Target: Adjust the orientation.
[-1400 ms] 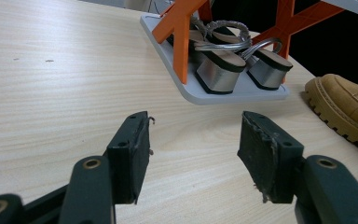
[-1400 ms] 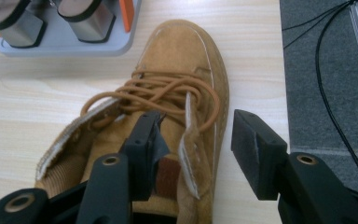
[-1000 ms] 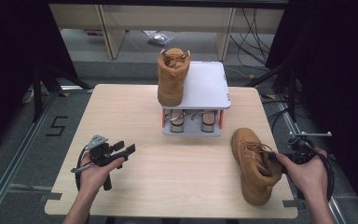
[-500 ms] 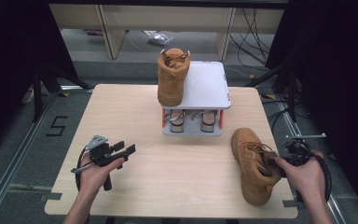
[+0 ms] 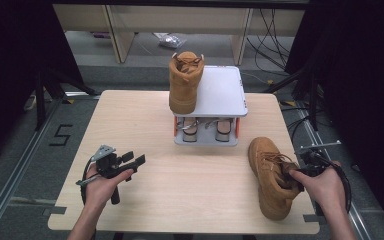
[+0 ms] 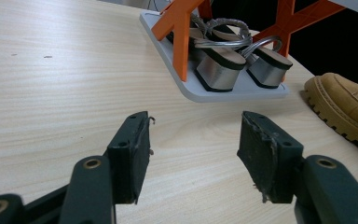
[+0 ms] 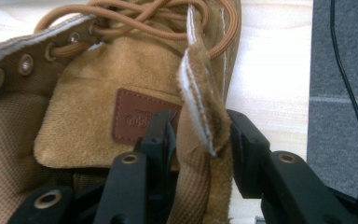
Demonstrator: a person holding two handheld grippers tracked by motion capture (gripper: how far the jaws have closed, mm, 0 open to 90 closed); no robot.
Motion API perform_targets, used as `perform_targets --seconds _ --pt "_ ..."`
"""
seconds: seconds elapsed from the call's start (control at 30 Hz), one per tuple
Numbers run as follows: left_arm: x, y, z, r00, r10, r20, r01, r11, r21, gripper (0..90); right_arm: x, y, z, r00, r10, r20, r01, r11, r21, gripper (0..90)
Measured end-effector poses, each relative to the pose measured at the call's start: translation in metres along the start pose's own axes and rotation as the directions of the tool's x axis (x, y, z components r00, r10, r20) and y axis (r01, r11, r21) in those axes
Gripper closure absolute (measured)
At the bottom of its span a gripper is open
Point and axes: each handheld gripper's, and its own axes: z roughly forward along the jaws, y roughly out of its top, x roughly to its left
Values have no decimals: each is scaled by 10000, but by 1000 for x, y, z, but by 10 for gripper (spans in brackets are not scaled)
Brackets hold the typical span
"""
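A tan lace-up boot (image 5: pixel 270 175) lies on the wooden table (image 5: pixel 130 115) at the right front, toe toward me. My right gripper (image 5: pixel 294 171) is at its opening. In the right gripper view the jaws stand on either side of the boot's collar wall (image 7: pixel 200 112), one inside and one outside, pressed against it. A second tan boot (image 5: pixel 184 82) stands upright on the left of the white top of a small shoe rack (image 5: pixel 222 90). My left gripper (image 5: pixel 139 159) hovers over the table's left front, open, nothing between its pads (image 6: pixel 135 140).
A pair of silver heeled sandals (image 6: pixel 228 60) sits on the rack's lower grey tray (image 6: pixel 242 91), between orange legs. The table's right edge is close to the boot, with grey floor (image 7: pixel 340 93) and a cable beyond. Bare tabletop lies between the two grippers.
My right hand has moved a little left, bringing the gripper onto the boot's collar. The left gripper and both boots have stayed in place.
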Motion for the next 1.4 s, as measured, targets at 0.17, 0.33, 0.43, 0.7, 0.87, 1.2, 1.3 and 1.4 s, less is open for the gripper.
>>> perform_targets --seconds 0.17,0.33,0.43,0.7,0.87,1.2,1.3,1.4 --pt "0 0 0 10000 2 -40 -2 10000 16 430 2 1 4 9974 713 -139 -705 9960 543 742" --pt "0 -1 0 10000 10 -46 -9 10000 92 432 0 5 4 9991 424 17 -424 9952 887 775" --pt "0 -1 0 10000 12 -36 -12 10000 93 431 4 6 5 9936 1132 12 -1128 9892 937 781" --pt "1 -2 1 10000 -12 -48 12 9999 100 431 -3 7 4 9952 942 -264 -914 9915 927 816" --pt "1 -3 2 9999 -76 -76 77 9999 138 431 -13 5 2 9902 1064 -902 -1008 9928 648 828" --pt "2 0 4 9999 -131 -99 132 9998 143 431 -30 7 2 9756 1309 -1765 -1301 9914 160 835" --pt "2 0 6 9998 -170 -66 171 9997 147 431 -30 9 1 9561 2112 -2030 -2104 9773 259 835" --pt "2 0 7 9998 -170 -61 172 9997 200 430 -35 8 0 9544 2009 -2210 -1989 9795 314 835"
